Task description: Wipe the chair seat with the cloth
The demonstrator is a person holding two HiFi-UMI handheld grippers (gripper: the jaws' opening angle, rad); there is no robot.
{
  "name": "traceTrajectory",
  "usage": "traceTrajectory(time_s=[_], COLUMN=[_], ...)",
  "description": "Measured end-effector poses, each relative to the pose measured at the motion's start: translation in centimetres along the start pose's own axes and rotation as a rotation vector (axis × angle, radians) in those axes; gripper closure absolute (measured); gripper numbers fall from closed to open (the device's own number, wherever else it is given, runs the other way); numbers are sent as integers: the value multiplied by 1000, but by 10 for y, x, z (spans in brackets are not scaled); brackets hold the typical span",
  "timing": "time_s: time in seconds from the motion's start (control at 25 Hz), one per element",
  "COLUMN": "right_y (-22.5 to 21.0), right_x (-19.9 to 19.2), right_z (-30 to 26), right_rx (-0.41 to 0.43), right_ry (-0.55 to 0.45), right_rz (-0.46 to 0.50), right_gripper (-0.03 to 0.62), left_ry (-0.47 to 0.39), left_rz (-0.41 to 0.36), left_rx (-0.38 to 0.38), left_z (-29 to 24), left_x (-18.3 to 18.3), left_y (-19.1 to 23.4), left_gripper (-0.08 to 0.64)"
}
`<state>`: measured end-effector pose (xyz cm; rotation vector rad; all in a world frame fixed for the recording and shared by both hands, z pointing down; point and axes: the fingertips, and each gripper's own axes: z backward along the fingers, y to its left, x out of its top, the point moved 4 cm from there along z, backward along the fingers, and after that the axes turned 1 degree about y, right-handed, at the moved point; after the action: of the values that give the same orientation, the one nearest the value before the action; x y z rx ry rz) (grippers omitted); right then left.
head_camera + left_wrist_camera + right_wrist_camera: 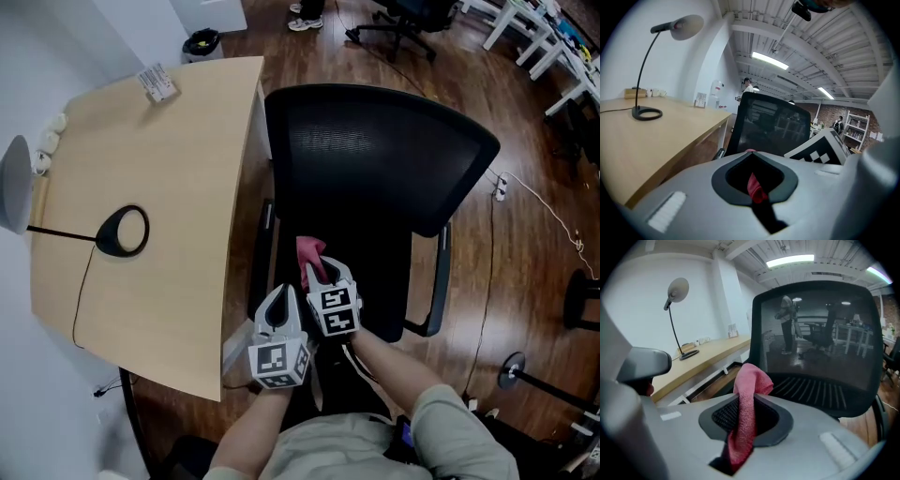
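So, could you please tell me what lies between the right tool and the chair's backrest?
The pink cloth, pinched in the right tool and sticking up before the backrest; the right gripper view shows it.

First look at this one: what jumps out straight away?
The pink cloth, pinched in the right claw over the seat of the black mesh chair, stands out against all that black. Left of the chair in the head view, a pale wooden desk carries a lamp.

Wooden desk (159,178), black desk lamp (103,236)
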<state>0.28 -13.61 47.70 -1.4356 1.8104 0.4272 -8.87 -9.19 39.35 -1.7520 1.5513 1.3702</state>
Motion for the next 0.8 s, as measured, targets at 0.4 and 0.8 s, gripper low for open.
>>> traceTrajectory(time_s=[0.4, 0.8], right_y=[-15, -17], right_x=[-40, -83], right_z=[-120, -224], right_rx=[-4, -15], right_ry=[62, 157], right_rz=[-21, -60], right_gripper=[529, 529], left_ry=[66, 79], left_rz=[5, 18], left_rx=[35, 28], left_z=[-76, -95], left_x=[-52, -59], left_y=[57, 84], left_gripper=[555, 555])
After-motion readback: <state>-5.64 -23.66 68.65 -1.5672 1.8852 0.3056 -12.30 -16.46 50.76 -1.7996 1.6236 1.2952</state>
